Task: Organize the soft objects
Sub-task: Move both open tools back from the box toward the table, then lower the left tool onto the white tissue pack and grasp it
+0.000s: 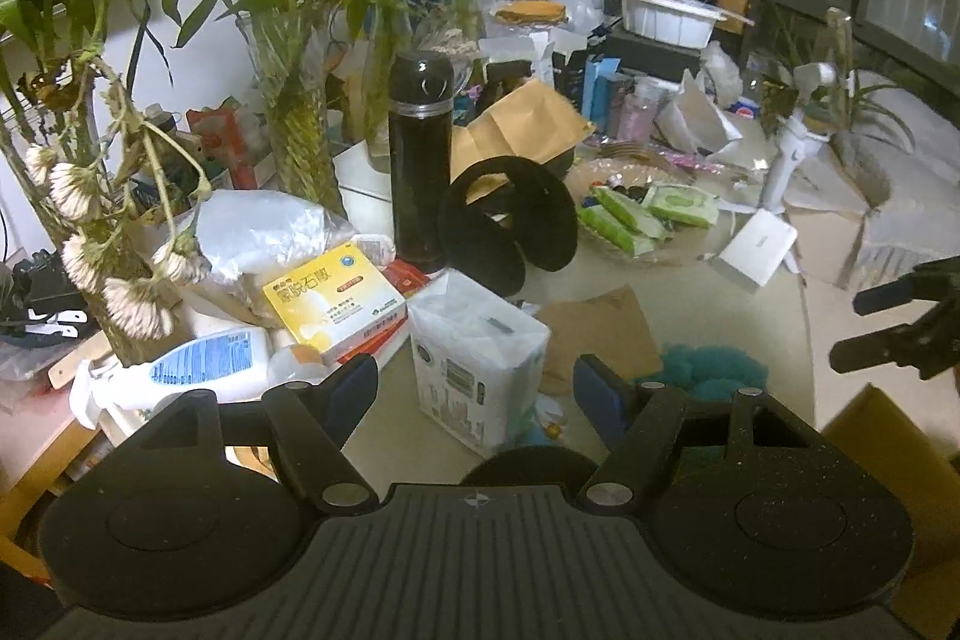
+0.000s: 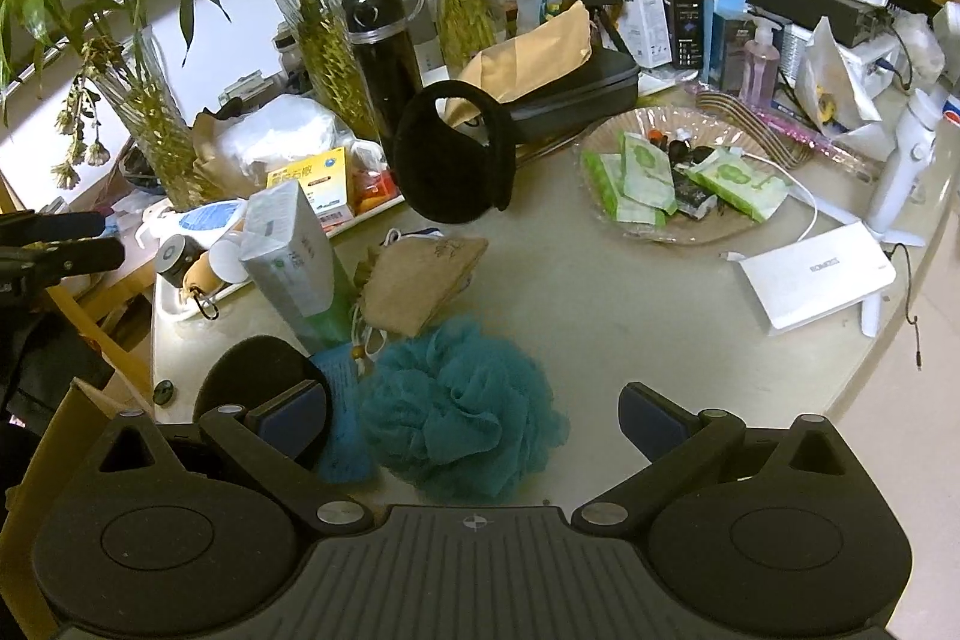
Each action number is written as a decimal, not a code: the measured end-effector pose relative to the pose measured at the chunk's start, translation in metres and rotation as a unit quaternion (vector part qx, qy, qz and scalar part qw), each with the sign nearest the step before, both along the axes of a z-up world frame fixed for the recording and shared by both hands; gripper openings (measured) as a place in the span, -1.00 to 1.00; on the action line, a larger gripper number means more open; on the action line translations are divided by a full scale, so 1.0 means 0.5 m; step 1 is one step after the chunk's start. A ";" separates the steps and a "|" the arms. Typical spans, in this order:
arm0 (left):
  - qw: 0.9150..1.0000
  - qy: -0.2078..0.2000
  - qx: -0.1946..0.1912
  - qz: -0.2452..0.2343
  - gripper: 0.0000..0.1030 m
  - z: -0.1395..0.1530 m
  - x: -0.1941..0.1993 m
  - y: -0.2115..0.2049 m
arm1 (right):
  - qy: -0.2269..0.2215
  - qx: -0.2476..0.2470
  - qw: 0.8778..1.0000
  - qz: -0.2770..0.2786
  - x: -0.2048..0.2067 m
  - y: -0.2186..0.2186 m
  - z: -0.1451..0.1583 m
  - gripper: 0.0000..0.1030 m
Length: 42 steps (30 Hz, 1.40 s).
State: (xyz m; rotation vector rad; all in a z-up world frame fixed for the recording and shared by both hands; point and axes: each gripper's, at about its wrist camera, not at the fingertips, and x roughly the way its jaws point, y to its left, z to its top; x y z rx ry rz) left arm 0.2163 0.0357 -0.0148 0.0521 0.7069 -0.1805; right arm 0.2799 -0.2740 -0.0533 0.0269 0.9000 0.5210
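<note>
A teal mesh bath pouf [image 2: 462, 412] lies on the beige table between the wide-apart fingers of my right gripper [image 2: 468, 415], and neither pad touches it. Black earmuffs [image 2: 456, 154] lean against a black case behind it, and a brown cloth pouch [image 2: 420, 280] lies between the two. A black round pad [image 2: 264, 376] sits by my right gripper's left finger. My left gripper [image 1: 474, 388] is open, hovering before a white tissue pack [image 1: 480, 364]. From there the pouf [image 1: 708, 370], the earmuffs [image 1: 510, 220] and my right gripper [image 1: 846, 334] also show.
Glass vases of bamboo [image 2: 330, 40] and a black flask [image 1: 420, 160] stand behind the clutter. A glass dish [image 2: 600, 214] holds green wipe packets, with a white box [image 2: 816, 280] beside it. A yellow medicine box [image 1: 336, 298] and a lotion bottle [image 1: 204, 364] lie left; a cardboard box [image 1: 888, 436] is at right.
</note>
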 end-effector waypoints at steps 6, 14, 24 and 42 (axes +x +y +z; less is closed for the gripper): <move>1.000 0.014 0.014 0.005 0.39 -0.016 0.034 -0.003 | 0.005 -0.002 1.000 -0.003 0.009 0.003 -0.006 1.00; 0.998 0.055 0.021 0.014 0.39 -0.022 0.083 -0.010 | 0.004 -0.009 1.000 -0.004 0.011 0.007 -0.011 1.00; 0.976 0.204 -0.034 0.075 0.46 -0.044 0.214 0.009 | 0.001 -0.012 1.000 -0.003 0.011 0.007 -0.014 1.00; 0.936 0.307 -0.068 0.156 0.61 -0.134 0.381 -0.010 | 0.006 -0.005 1.000 -0.016 0.002 -0.012 -0.020 1.00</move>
